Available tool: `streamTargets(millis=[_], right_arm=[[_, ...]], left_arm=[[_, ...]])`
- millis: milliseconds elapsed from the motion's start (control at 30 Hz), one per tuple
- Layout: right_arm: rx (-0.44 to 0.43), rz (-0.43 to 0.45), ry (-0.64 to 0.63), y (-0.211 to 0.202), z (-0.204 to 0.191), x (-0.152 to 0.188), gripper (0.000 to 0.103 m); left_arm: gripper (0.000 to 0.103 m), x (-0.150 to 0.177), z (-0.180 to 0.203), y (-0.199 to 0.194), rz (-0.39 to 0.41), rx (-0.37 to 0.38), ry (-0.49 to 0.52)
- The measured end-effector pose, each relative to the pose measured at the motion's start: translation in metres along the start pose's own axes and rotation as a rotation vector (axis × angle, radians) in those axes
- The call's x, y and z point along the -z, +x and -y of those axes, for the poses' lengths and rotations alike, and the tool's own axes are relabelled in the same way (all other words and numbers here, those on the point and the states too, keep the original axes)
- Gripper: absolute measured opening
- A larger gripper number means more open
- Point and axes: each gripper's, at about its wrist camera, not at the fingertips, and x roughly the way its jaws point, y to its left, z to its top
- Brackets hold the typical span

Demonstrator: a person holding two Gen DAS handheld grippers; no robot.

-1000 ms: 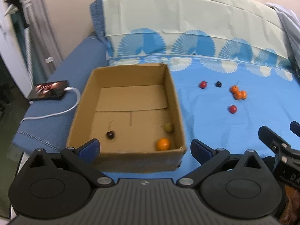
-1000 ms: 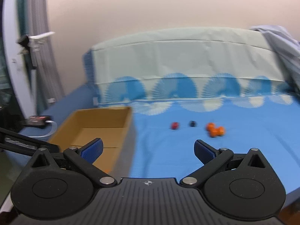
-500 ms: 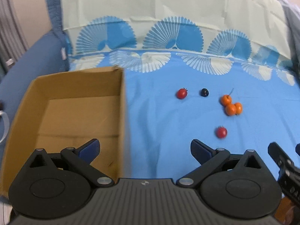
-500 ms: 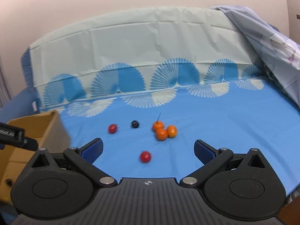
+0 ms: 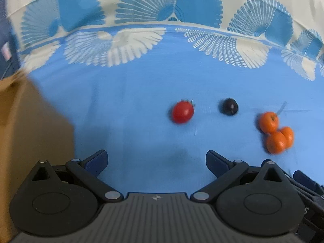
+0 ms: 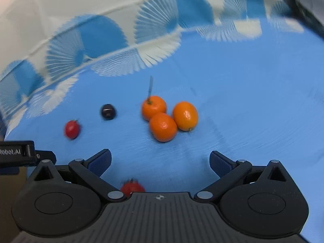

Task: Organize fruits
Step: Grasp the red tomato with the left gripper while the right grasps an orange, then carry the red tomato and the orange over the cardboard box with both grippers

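Fruits lie on a blue bedsheet. In the left wrist view a red cherry tomato lies ahead of my open, empty left gripper, with a dark grape and three small oranges to its right. In the right wrist view my open, empty right gripper is just short of the three oranges. The grape and the tomato lie to the left. A second red tomato lies low between the fingers, partly hidden by the gripper body.
The cardboard box stands at the left edge of the left wrist view. The left gripper's body shows at the left of the right wrist view. A pillow with blue fan patterns lines the back.
Both grippers have moved forward and right, away from the box and closer to the fruits. The fruits look larger. Both grippers stay open.
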Motion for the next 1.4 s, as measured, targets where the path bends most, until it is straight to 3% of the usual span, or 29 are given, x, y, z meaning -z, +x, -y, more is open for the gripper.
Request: streamTargets(millis=[200,333,433,467,500,533,567,600,633,833,1033,1400], right_arm=[[0.009,0.039,-0.024,0.033,-0.012,-0.012,0.103],[0.058,0.078,-0.127,0.043,-0.022,-0.011,0.102],[0.105,0.098,-0.17,0.041,-0.025,-0.008,0.093],[0.117,0.106,-0.173,0.041,-0.025,-0.008,0.082],[0.132,0.115,-0.18,0.04,-0.023,-0.009,0.067],[0.141,0.122,-0.191,0.038,-0.022,-0.009,0.057],[0.141,0.126,-0.201,0.036,-0.021,-0.008,0.038],[0.134,0.125,-0.202,0.035,-0.019,-0.008,0.037],[0.131,0.127,-0.193,0.033,-0.017,-0.007,0.037],[0.092,0.147,-0.141,0.026,-0.01,-0.003,0.037],[0.02,0.125,-0.021,-0.001,0.002,-0.006,0.037],[-0.019,0.161,-0.125,-0.144,-0.003,0.035,0.037]], left_arm=[[0.103,-0.037,0.003,0.052,-0.02,-0.012,-0.021],[0.103,-0.042,0.005,0.069,-0.052,-0.005,-0.008],[0.103,-0.044,0.007,0.069,-0.049,-0.005,0.003],[0.103,-0.045,0.008,0.068,-0.051,-0.007,0.006],[0.097,-0.045,0.008,0.066,-0.051,-0.002,0.014],[0.082,-0.045,0.009,0.063,-0.043,0.022,0.025],[0.071,-0.045,0.011,0.057,-0.023,0.047,0.046],[0.037,-0.044,0.013,0.052,0.0,0.061,0.068],[0.032,-0.042,0.017,0.046,0.005,0.08,0.094],[0.032,-0.035,0.022,0.029,0.003,0.098,0.112],[0.032,-0.015,0.012,-0.019,0.019,0.131,0.08],[0.032,0.056,-0.026,-0.14,0.024,0.15,0.01]])
